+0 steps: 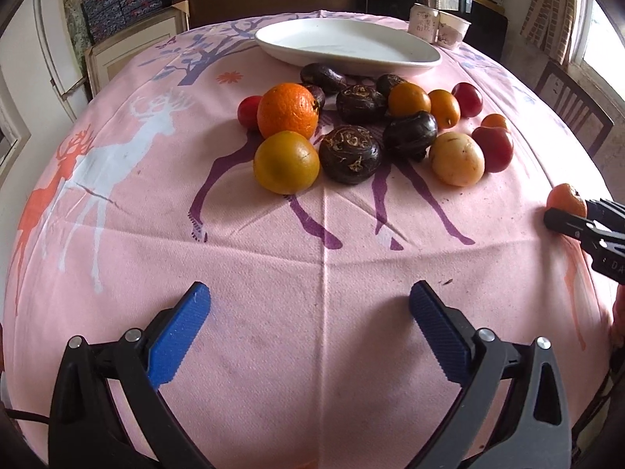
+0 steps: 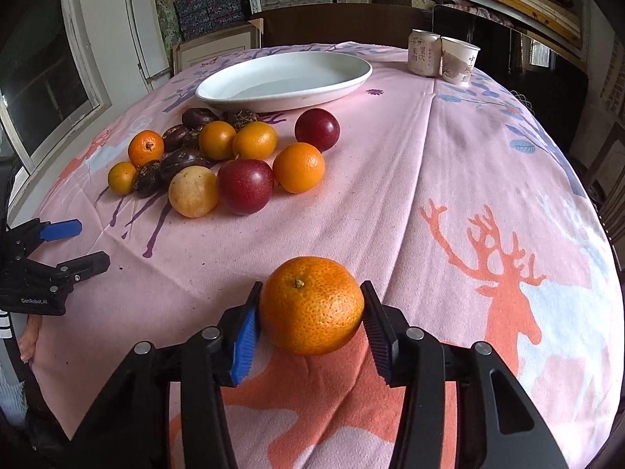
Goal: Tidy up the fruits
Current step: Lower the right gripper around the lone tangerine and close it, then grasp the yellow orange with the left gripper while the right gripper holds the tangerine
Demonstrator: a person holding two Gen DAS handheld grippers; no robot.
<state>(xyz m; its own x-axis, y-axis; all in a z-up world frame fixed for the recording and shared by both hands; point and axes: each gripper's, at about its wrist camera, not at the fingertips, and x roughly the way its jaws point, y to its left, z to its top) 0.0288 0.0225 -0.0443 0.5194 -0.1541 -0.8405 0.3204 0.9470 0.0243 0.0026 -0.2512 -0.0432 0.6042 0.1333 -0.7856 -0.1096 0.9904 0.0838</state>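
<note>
A pile of fruit (image 1: 351, 125) lies on the pink tablecloth: oranges, red plums, a pale yellow fruit and dark brown water chestnuts; it also shows in the right wrist view (image 2: 218, 164). An empty white oval plate (image 1: 347, 45) sits behind the pile and shows in the right wrist view (image 2: 285, 80) too. My right gripper (image 2: 310, 306) is shut on a mandarin (image 2: 311, 305) low over the cloth, seen at the right edge of the left wrist view (image 1: 568, 201). My left gripper (image 1: 308, 306) is open and empty, in front of the pile.
A drink can (image 2: 424, 52) and a paper cup (image 2: 461, 60) stand at the table's far right. A chair (image 1: 570, 105) stands at the right side. Shelves and boxes line the back wall.
</note>
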